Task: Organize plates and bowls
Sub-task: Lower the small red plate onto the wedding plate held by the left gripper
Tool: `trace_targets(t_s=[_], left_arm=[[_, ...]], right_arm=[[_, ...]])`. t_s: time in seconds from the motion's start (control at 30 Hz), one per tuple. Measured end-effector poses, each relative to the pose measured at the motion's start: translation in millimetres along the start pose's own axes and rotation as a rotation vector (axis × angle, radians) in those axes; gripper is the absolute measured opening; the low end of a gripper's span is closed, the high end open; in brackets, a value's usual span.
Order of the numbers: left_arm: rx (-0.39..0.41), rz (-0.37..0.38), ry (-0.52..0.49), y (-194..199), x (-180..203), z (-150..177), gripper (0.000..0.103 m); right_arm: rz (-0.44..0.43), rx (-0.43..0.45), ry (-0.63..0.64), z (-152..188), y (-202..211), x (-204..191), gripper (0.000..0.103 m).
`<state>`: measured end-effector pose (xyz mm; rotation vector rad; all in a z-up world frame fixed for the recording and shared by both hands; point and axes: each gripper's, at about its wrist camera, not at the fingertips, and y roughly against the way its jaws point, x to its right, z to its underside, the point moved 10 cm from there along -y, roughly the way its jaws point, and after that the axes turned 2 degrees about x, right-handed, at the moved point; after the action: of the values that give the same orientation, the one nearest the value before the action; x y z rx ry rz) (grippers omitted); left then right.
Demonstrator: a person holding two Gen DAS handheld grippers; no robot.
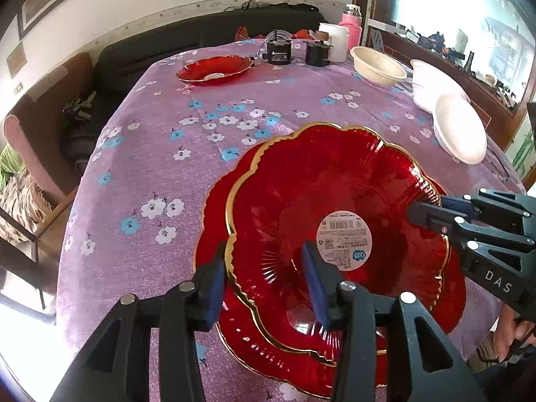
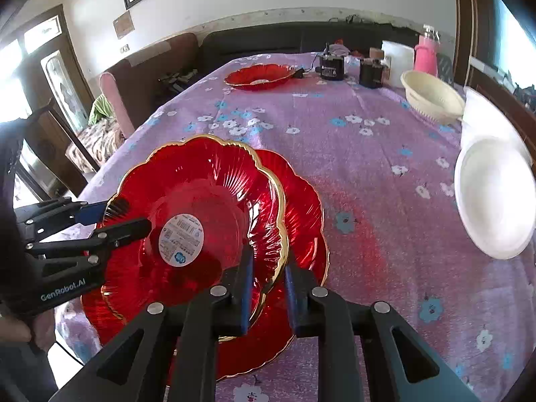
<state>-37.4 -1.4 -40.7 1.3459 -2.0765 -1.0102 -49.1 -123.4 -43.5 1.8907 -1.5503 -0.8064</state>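
The upper red plate (image 1: pixel 335 207) is being stacked on the lower plate (image 2: pixel 301 201), its rim between both loosened jaws; withdrawal is called for next.

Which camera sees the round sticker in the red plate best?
The left wrist view. There the sticker is larger, faces the camera and shows whole, with its barcode visible. The right wrist view also shows it whole, but smaller, tilted and less sharp, inside the top red plate.

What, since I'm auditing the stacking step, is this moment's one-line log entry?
step: stacking plates | top red plate: on lower red plate | left fingers: open astride rim | right fingers: open astride rim
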Motion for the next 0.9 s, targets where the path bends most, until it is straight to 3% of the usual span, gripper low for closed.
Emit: trace_targets(t_s=[0.1, 0.23, 0.53, 0.7, 0.9], left_arm=[[0.002, 0.005, -0.003, 2, 2, 0, 0.047], [0.042, 0.003, -0.006, 12, 0, -4, 0.062], [0.136, 0.01, 0.024, 32, -5, -15, 0.063], [0.176, 0.001, 0.053, 36, -7, -17, 0.065], [0.158, 0.02, 0.066, 31, -3, -14, 0.067]], right_arm=[[0.006, 0.0, 0.003, 0, -1, 1, 0.019], [0.02, -0.004, 0.013, 1, -1, -1, 0.02], [0.018, 0.045, -0.012, -7, 11, 3, 0.021], [0.003, 0.096, -0.048, -15, 25, 10, 0.04], [-0.012, 0.117, -0.071, -18, 32, 15, 0.045]])
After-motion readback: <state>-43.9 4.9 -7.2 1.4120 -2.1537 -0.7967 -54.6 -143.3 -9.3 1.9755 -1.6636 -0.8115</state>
